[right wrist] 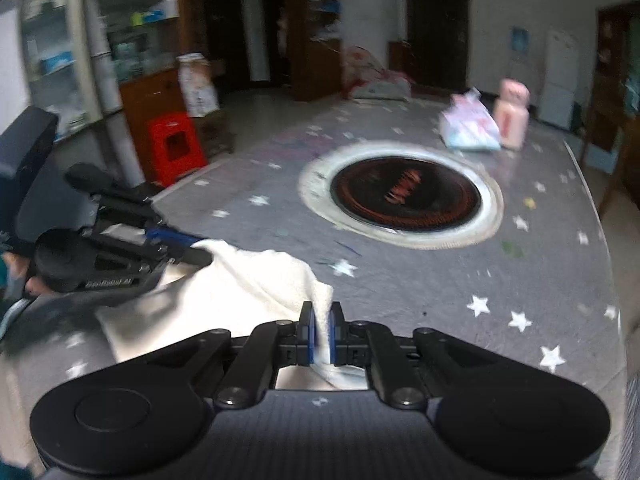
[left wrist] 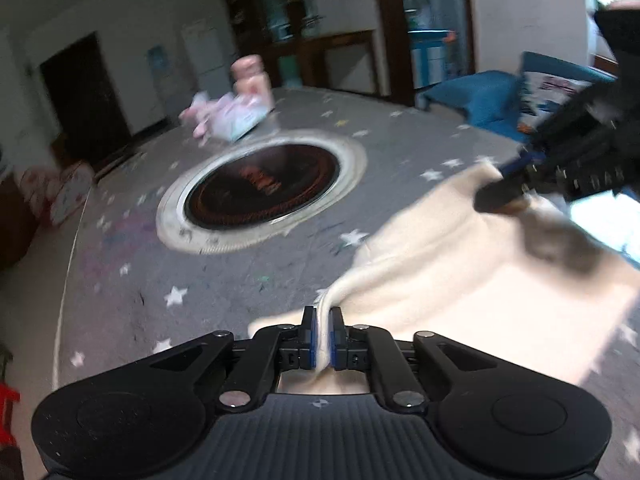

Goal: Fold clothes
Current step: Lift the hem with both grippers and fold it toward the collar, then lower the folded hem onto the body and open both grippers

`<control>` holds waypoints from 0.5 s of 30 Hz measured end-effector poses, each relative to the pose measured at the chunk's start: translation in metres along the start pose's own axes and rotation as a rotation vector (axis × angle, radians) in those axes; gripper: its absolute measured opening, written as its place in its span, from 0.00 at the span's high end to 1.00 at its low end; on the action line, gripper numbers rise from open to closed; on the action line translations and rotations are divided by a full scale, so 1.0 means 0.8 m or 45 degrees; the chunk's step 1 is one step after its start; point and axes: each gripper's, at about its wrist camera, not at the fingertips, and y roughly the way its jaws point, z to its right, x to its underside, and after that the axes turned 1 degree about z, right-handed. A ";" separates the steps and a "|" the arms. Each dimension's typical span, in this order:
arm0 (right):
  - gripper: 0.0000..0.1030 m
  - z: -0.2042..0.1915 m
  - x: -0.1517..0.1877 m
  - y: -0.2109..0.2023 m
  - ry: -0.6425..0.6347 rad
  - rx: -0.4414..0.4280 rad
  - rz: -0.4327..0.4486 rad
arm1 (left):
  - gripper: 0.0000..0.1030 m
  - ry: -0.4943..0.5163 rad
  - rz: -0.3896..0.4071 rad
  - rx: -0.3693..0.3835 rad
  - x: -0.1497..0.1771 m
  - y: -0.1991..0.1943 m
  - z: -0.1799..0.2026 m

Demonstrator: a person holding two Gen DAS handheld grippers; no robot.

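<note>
Left tool (left wrist: 323, 314) and right tool (right wrist: 322, 309), each clamped on an edge of the cream cloth (left wrist: 460, 276). The cloth lies partly spread on the star-patterned bench (left wrist: 240, 280), near its front edge. Beyond it: a round inset burner (left wrist: 262, 190), a pink bottle (right wrist: 511, 118), a tissue pack (right wrist: 470, 126).

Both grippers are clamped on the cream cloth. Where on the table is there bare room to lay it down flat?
Bare star-print tablecloth lies right of the right gripper, between the round burner and the table's near edge. More lies left of the left gripper, beside the burner. The far side is crowded: pink bottle and tissue pack. The cream cloth fills the middle.
</note>
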 end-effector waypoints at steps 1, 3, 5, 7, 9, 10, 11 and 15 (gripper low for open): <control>0.93 0.005 0.004 0.012 0.021 0.011 -0.012 | 0.90 -0.013 -0.005 -0.010 0.003 0.005 0.000; 0.87 0.015 0.013 0.031 0.067 0.041 -0.030 | 0.87 -0.030 0.001 -0.027 0.008 0.007 -0.001; 0.85 0.026 0.022 0.035 0.118 0.083 -0.031 | 0.80 -0.023 0.021 -0.052 0.011 0.004 -0.001; 0.84 0.037 0.030 0.029 0.171 0.119 -0.018 | 0.75 -0.019 0.031 -0.095 0.013 0.003 -0.001; 0.83 0.041 0.036 0.014 0.191 0.131 0.004 | 0.74 -0.046 0.023 -0.131 0.010 0.009 -0.006; 0.82 0.040 0.040 0.004 0.190 0.132 0.012 | 0.74 -0.068 0.017 -0.148 0.009 0.012 -0.010; 0.82 0.039 0.043 -0.006 0.186 0.132 0.019 | 0.74 -0.093 0.010 -0.164 0.008 0.015 -0.014; 0.76 0.028 0.058 -0.032 0.163 0.119 0.013 | 0.74 -0.184 -0.009 -0.188 0.006 0.017 -0.025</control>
